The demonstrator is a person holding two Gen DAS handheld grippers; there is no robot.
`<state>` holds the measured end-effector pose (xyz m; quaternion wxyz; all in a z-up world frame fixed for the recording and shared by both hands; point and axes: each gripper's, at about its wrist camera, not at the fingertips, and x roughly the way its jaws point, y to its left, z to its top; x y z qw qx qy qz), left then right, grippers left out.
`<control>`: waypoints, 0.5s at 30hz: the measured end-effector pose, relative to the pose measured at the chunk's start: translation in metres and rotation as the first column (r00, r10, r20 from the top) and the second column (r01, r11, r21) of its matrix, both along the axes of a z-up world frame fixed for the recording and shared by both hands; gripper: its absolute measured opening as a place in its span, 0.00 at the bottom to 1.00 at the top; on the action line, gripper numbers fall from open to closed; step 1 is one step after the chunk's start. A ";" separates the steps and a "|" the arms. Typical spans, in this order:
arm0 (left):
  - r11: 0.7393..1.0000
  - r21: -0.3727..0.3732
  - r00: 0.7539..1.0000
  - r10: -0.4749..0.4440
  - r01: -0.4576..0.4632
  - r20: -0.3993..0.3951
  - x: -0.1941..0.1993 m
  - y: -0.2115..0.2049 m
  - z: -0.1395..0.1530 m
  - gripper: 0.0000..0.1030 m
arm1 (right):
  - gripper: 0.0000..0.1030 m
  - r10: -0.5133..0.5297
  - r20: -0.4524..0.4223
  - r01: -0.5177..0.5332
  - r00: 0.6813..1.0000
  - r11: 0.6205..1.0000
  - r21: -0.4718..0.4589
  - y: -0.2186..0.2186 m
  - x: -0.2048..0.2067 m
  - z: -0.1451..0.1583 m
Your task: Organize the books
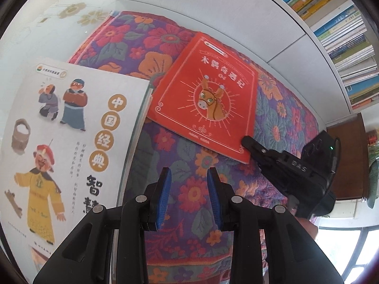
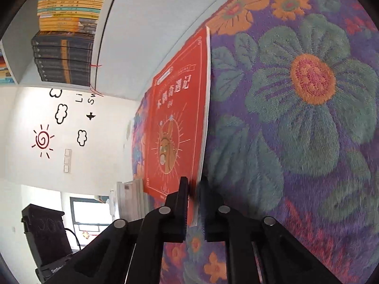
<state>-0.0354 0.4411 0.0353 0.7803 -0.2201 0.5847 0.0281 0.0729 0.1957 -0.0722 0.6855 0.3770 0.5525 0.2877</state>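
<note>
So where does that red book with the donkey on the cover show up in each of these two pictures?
Left wrist view: the red book lies flat in the middle, slightly right, on the flowered cloth, with the right tool at its lower right corner.
Right wrist view: it stands left of centre, seen edge-on and turned sideways, its near corner between the tool's jaws.
Shared landmark: the flowered cloth under the book.

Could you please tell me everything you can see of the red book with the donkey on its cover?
The red book is a thin paperback with a glossy-looking cover, a donkey's head in a sunburst, pale line borders and Chinese title characters. It lies closed, cover up, at an angle on the floral cloth, near a white book. The right gripper is shut on its near corner.
</note>
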 end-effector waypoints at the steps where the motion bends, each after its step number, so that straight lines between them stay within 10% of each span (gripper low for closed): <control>1: 1.000 0.000 1.000 0.002 -0.002 0.000 -0.001 0.000 0.000 0.28 | 0.07 0.003 -0.009 -0.003 1.000 1.000 0.009 0.000 -0.002 0.001; 8: 0.999 -0.043 1.000 -0.022 0.021 -0.013 -0.010 -0.019 -0.011 0.28 | 0.07 0.057 -0.026 -0.058 0.998 0.997 -0.058 -0.047 -0.040 0.026; 15: 0.985 -0.129 0.991 -0.124 0.116 -0.056 -0.016 -0.070 -0.045 0.28 | 0.12 0.116 -0.111 -0.145 0.987 0.939 -0.313 -0.122 -0.107 0.038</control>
